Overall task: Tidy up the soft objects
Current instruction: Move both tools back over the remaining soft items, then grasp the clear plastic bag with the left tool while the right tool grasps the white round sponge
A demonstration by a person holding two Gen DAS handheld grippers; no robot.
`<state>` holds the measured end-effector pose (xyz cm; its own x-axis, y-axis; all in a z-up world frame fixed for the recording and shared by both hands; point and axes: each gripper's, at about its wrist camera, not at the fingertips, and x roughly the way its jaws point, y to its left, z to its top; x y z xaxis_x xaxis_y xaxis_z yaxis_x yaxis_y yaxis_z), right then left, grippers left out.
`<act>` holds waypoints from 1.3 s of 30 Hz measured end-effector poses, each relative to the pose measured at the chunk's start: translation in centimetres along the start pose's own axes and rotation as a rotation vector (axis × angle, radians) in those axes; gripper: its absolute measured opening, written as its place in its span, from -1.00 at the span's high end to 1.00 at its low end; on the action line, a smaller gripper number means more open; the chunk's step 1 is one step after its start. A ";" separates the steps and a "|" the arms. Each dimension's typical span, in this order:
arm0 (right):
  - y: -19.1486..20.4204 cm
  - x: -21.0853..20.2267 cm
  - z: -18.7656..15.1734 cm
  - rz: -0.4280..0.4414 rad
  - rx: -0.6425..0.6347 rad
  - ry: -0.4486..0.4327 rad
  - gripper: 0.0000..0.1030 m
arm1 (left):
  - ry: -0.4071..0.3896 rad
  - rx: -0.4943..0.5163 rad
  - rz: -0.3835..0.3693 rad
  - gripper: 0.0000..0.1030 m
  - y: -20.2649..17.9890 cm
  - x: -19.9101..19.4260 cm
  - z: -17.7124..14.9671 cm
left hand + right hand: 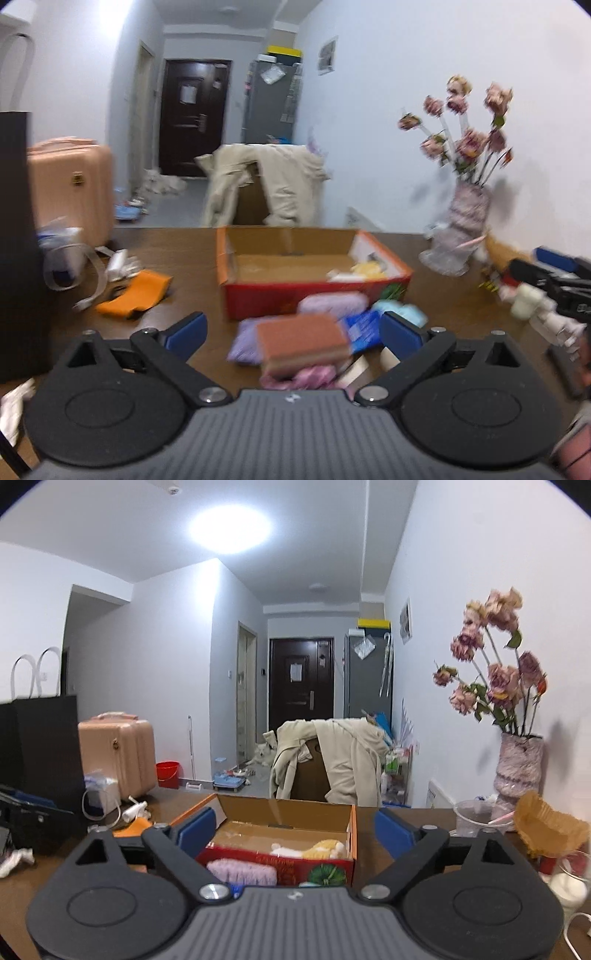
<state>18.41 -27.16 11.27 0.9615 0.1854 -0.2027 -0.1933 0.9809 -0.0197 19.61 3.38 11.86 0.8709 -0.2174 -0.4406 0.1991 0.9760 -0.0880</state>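
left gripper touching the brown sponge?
Apart. Left wrist view: the left gripper is open, and bare table shows between each blue finger and the brown sponge.

I can't read any text; the red box (280, 867) carries print and the far door (301, 681) a paper, perhaps notices, all too blurred.

Dark wooden table (192, 251) under red cardboard box (317, 295), sponge pile (303, 343), orange cloth (138, 293), vase (461, 229)
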 end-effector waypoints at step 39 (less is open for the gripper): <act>1.0 1.3 -11.9 -0.005 0.156 0.248 -0.57 | 0.173 -0.088 -0.142 -0.39 -7.6 7.8 -11.0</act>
<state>17.16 -26.67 -0.63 0.8819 0.1791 -0.4361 -0.1376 0.9825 0.1253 19.94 -5.59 -0.71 0.7454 -0.3549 -0.5643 0.2676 0.9346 -0.2343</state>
